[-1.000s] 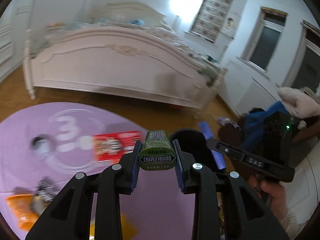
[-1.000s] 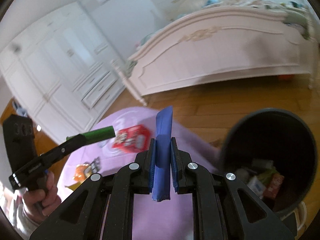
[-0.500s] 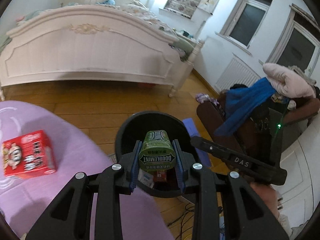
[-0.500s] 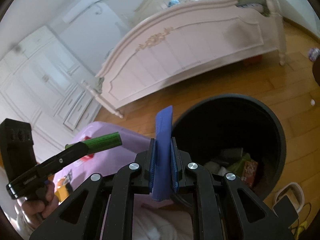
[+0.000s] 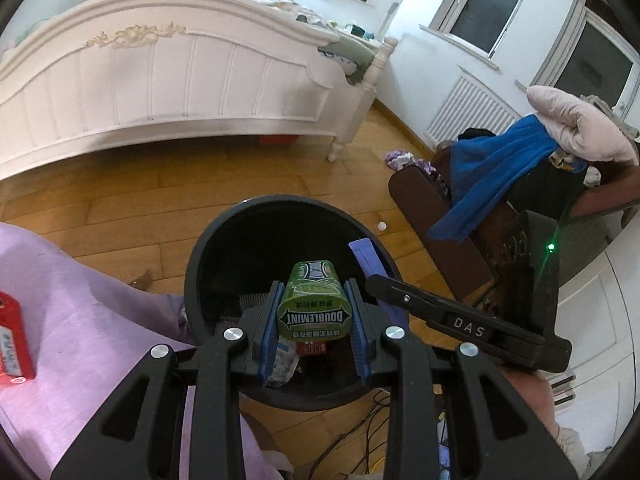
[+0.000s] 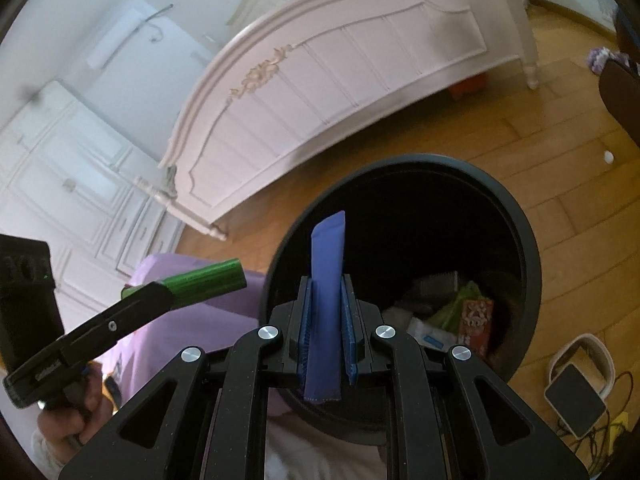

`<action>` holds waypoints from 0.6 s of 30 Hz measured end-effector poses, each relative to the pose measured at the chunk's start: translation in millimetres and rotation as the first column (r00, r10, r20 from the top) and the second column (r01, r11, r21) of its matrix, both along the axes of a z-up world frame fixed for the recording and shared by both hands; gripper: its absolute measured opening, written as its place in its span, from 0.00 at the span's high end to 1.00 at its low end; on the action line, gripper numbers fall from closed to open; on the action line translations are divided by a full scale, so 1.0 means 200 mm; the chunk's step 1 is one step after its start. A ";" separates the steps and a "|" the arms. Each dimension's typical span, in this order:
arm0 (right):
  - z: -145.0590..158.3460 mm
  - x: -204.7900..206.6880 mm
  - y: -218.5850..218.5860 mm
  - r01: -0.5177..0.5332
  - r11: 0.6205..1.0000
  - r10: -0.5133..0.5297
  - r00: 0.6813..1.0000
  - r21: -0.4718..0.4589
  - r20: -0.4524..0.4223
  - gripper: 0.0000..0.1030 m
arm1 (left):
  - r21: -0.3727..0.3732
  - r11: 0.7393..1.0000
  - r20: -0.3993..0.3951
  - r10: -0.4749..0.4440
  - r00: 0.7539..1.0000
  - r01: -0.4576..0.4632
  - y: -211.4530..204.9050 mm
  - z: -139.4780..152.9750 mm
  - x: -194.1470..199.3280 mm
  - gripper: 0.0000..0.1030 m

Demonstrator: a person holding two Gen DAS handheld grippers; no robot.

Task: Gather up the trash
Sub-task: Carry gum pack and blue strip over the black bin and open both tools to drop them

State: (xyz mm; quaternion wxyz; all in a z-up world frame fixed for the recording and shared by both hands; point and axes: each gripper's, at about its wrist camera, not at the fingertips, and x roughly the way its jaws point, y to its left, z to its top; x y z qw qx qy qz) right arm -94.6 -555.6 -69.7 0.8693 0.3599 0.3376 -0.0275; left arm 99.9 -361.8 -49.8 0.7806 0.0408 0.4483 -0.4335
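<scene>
My left gripper (image 5: pixel 314 312) is shut on a green Doublemint gum pack (image 5: pixel 314 308), held over the mouth of the round black trash bin (image 5: pixel 208 248). My right gripper (image 6: pixel 326 316) is shut on a flat blue wrapper (image 6: pixel 326 280), which stands upright above the bin's near rim (image 6: pixel 528 264). The bin holds several pieces of trash (image 6: pixel 460 312). From the left wrist view the right gripper (image 5: pixel 376 280) comes in from the right with the blue wrapper (image 5: pixel 366 256). The right wrist view shows the left gripper (image 6: pixel 168 294) with the green pack (image 6: pixel 208 280) at the left.
A purple cloth (image 5: pixel 80 300) with a red box (image 5: pixel 12 344) on it lies left of the bin. A white bed (image 5: pixel 160 80) stands behind on the wooden floor. A brown chair piled with clothes (image 5: pixel 500 168) is at the right. Cables and a small device (image 6: pixel 576 400) lie beside the bin.
Both grippers have swung from above the purple cloth to over the black bin and come lower, each still holding its item. The bin now fills the centre of both views.
</scene>
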 end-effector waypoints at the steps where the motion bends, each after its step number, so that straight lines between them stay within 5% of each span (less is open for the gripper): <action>1: -0.01 0.00 0.00 0.002 1.000 -0.002 1.000 0.002 -0.002 0.85 | 0.005 1.000 -0.003 -0.003 1.000 0.003 -0.01 -0.01 0.00 0.70; 12: -0.09 0.01 -0.04 0.013 0.999 -0.012 1.000 0.037 -0.027 0.85 | 0.044 0.998 -0.021 -0.033 0.999 0.034 -0.09 -0.05 0.00 0.70; 18: -0.08 -0.01 -0.06 0.045 0.998 -0.044 0.999 0.050 -0.028 0.54 | 0.048 0.998 -0.033 -0.036 0.999 0.038 -0.10 -0.04 0.00 0.63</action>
